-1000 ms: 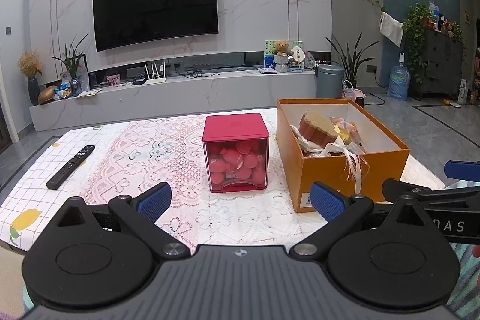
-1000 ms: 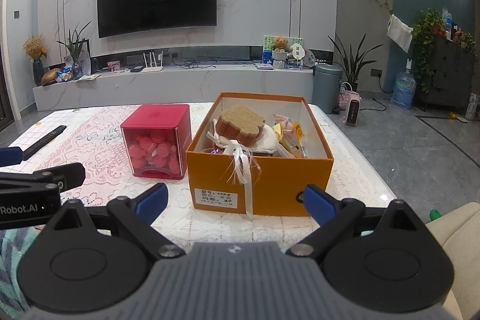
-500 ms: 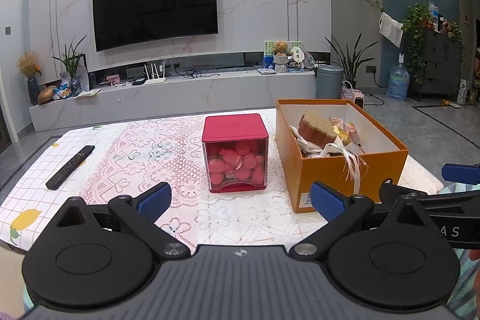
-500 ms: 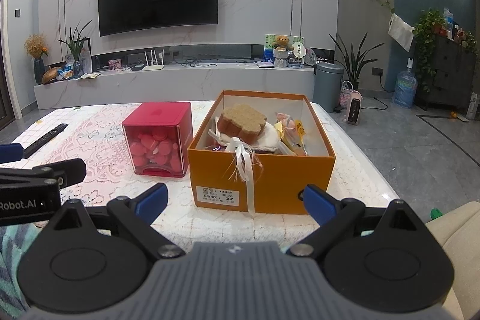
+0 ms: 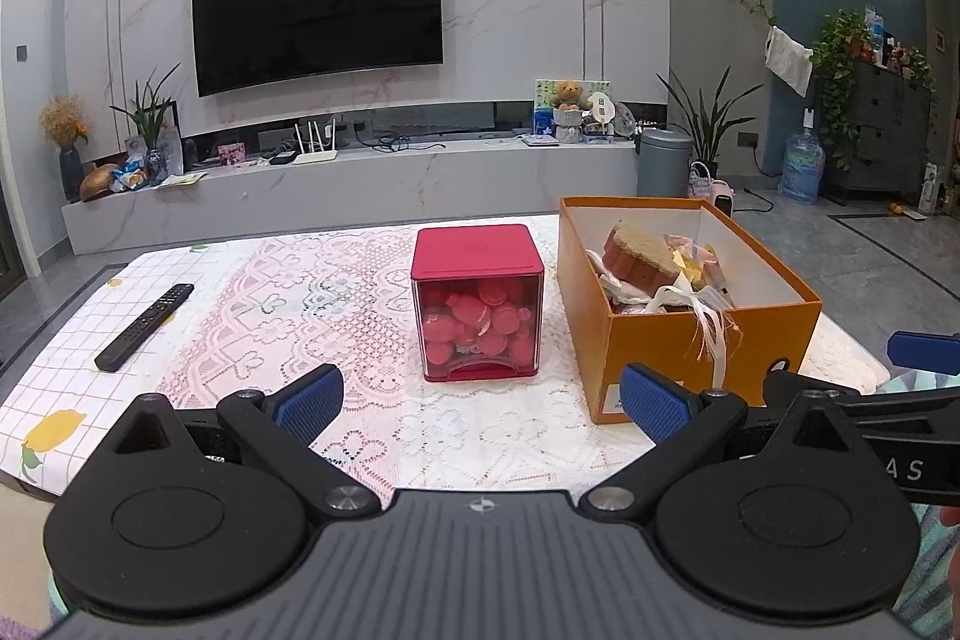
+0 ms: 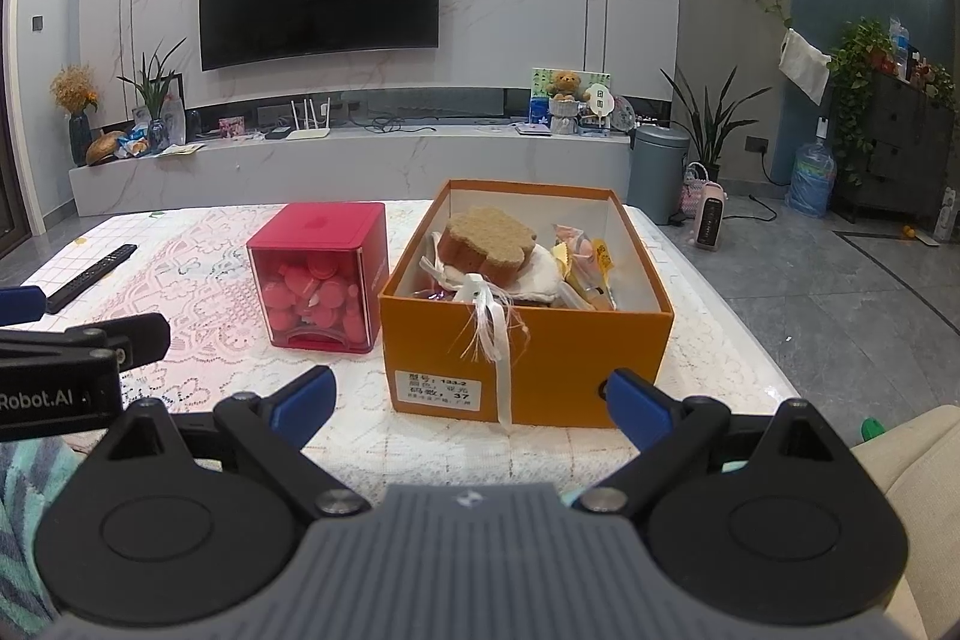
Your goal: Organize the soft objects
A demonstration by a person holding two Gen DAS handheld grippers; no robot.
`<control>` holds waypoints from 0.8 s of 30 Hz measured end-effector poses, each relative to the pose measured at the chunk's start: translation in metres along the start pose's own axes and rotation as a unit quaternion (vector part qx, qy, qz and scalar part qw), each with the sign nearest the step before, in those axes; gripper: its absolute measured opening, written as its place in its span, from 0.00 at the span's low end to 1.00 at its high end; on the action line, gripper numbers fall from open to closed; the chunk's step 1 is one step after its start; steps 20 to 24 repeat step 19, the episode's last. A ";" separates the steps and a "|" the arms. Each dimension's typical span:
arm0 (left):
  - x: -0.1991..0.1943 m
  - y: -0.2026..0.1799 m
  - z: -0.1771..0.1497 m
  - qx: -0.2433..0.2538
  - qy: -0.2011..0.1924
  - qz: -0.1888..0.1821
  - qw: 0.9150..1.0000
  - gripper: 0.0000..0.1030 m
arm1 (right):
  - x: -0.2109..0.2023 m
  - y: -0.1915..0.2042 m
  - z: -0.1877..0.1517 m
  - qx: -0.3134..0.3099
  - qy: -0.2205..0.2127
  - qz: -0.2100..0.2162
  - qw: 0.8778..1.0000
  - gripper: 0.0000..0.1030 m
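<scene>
Desk (image 5: 252, 280) under lace cloth. Orange shoebox (image 6: 528, 346) on desk holds brown sponge (image 6: 489, 235), soft bits. Red cube container (image 5: 478, 301) just left of shoebox. Left tongs (image 5: 480, 403), right tongs (image 6: 471, 403) spread wide, empty, short of shoebox.

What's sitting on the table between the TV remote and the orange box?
The red cube container full of pink pieces stands between the remote and the orange box; the left wrist view shows it best.
</scene>
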State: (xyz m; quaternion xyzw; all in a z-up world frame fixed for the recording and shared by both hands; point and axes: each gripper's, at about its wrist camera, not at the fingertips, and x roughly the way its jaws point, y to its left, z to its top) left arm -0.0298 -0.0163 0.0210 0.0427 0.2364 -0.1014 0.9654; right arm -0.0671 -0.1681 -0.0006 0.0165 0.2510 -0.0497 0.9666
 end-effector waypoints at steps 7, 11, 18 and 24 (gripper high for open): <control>0.001 -0.003 -0.001 0.000 0.000 0.001 1.000 1.00 | 0.001 -0.001 0.000 0.000 0.000 -0.001 1.000 0.92; 0.001 -0.003 -0.002 0.001 0.000 0.001 1.000 1.00 | 0.001 -0.001 0.000 -0.001 0.001 0.000 1.000 0.92; 0.001 -0.003 -0.002 0.006 -0.003 0.005 1.000 1.00 | 0.001 -0.001 -0.001 -0.002 0.001 0.000 1.000 0.92; 0.001 -0.003 -0.003 0.007 -0.003 0.006 1.000 1.00 | 0.001 -0.001 -0.001 -0.002 0.002 0.000 1.000 0.92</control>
